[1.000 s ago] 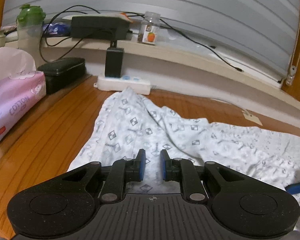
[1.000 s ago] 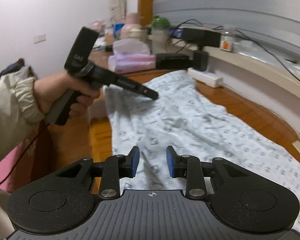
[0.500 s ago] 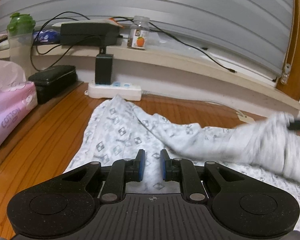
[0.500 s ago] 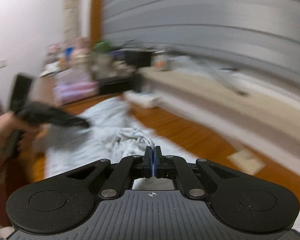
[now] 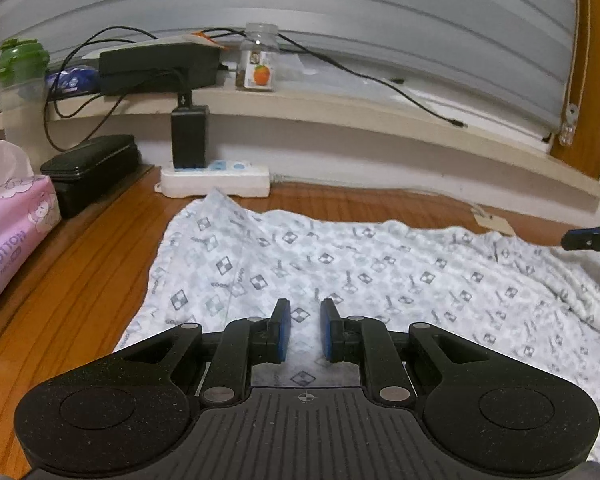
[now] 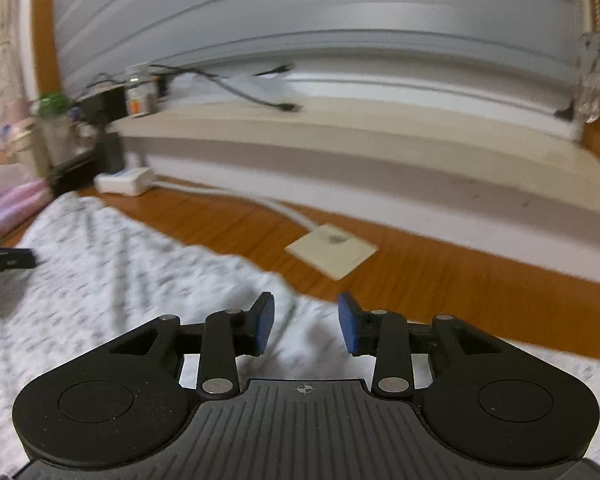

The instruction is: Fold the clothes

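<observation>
Two grippers: both over one patterned cloth (image 5: 380, 280) spread on the wooden table (image 5: 72, 280).
Cloth: white with small grey squares, lying mostly flat; it covers the middle of the table and runs off toward the table's right end, with one pointed corner reaching the back edge, just in front of the power strip (image 5: 216, 178).
Left gripper (image 5: 305, 330): its jaws stand a little apart, a narrow gap between the blue pads (image 5: 285, 330); nothing is pinched, and the cloth shows flat in the gap below them.
Right gripper (image 6: 306, 326): its jaws are opening and stand wider than the left pair; cloth lies beneath and between them, but the pads (image 6: 346, 328) do not press on it. The picture is blurred, so fine folds there cannot be told.
Cloth edge, right wrist view: the far hem runs slantwise just ahead of the right jaws, with bare wood beyond it and a pale card (image 6: 332, 250) lying on that wood, apart from the cloth.
Each gripper in the other's view: the right tip shows at the right edge of the left view, above the cloth; the left tip shows at the left edge of the right view.
Left end of table: pink tissue pack (image 5: 12, 232) and black case (image 5: 88, 168), both clear of the cloth.
Shelf behind: bottle (image 5: 20, 92), jar (image 5: 260, 60), cables.
</observation>
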`<state>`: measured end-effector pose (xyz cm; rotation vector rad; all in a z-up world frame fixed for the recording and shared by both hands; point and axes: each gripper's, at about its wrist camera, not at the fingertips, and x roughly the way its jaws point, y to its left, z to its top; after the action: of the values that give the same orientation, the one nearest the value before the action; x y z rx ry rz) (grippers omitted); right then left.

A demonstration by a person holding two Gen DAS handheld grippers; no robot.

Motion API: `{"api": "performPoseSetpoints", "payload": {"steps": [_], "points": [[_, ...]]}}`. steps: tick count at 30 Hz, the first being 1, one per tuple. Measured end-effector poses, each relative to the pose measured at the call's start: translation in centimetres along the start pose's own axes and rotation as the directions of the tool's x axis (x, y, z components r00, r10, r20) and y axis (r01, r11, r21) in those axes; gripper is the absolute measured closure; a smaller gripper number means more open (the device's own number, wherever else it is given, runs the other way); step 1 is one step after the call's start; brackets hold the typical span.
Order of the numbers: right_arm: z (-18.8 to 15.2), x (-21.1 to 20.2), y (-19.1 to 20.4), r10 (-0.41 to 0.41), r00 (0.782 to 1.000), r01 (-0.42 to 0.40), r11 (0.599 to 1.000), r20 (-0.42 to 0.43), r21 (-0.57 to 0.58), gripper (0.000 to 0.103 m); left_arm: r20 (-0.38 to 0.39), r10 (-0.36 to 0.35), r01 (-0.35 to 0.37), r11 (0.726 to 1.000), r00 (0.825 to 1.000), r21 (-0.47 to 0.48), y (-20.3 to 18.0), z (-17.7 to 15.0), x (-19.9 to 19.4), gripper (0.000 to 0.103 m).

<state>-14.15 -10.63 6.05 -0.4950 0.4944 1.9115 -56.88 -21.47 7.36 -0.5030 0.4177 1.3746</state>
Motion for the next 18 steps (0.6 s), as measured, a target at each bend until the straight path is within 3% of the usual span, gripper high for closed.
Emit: {"api": "performPoseSetpoints", "payload": {"steps": [3,8,9,10,14,18], "points": [[-0.4,-0.1,0.7,0.06,0.998,-0.06,0.998,-0.031,0.017,0.056,-0.014,0.01,-0.01,1.0,1.0,0.011,0.1,-0.2,0.3,0.086],[-0.4,1.5,1.4,0.131,0.987,-0.125,0.99,-0.088,0.07,0.057,-0.017,0.003,-0.003,1.0,1.0,0.004,0.5,-0.5,0.3,0.086],[-0.5,1.7,1.4,0.146,0.985,-0.138,0.987,-0.092,0.082,0.071,-0.018,-0.003,0.004,1.0,1.0,0.003,0.6,-0.5,0.3,0.086],[-0.6,1.6,1.1,0.16,0.983,-0.151,0.984,-0.093,0.096,0.101,-0.019,-0.009,0.009,1.0,1.0,0.002,0.8,-0.5,0.3,0.086],[-0.1,-1.5,-0.9,0.028,0.999,-0.03,0.99,0.02,0.138,0.103,-0.023,-0.021,0.021,1.0,1.0,0.007,1.1,-0.5,0.2,0.086],[0.2,-1.4,-2.7,-0.016,1.0,0.016,0.987,-0.006,0.16,0.101,-0.026,-0.008,0.009,0.999,1.0,0.035,0.8,-0.5,0.0,0.086]]}}
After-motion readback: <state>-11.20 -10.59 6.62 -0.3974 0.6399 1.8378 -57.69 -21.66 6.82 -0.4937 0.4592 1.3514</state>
